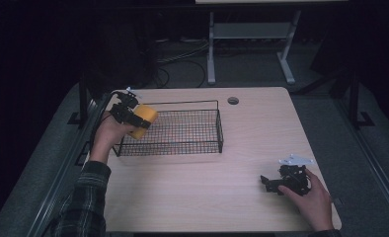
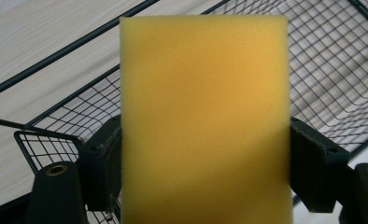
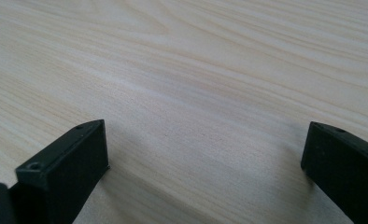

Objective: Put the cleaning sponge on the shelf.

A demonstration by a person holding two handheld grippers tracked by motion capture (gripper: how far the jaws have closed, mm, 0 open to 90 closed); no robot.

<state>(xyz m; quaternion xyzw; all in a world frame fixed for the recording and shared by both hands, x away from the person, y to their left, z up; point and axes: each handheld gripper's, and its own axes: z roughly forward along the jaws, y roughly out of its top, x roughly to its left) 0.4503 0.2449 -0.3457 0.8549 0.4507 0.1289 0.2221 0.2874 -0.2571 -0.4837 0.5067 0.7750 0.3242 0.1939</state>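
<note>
A yellow sponge [image 1: 144, 120] is clamped in my left gripper [image 1: 133, 118], held over the left end of a black wire basket [image 1: 202, 106]. In the left gripper view the sponge [image 2: 203, 121] stands upright between both pads [image 2: 102, 168], which press on its sides, with the basket mesh [image 2: 327, 79] behind and below it. My right gripper [image 1: 269, 183] rests low over the table [image 1: 242, 197] at the front right, held in a hand. Its two jaws stand wide apart in the right gripper view [image 3: 205, 163], with only bare wood [image 3: 196, 84] between them.
The basket sits at the table's back left and holds nothing visible. A round cable hole [image 1: 233, 100] lies near the back edge. Beyond the table stands a white metal frame [image 1: 252, 44] on a dark floor.
</note>
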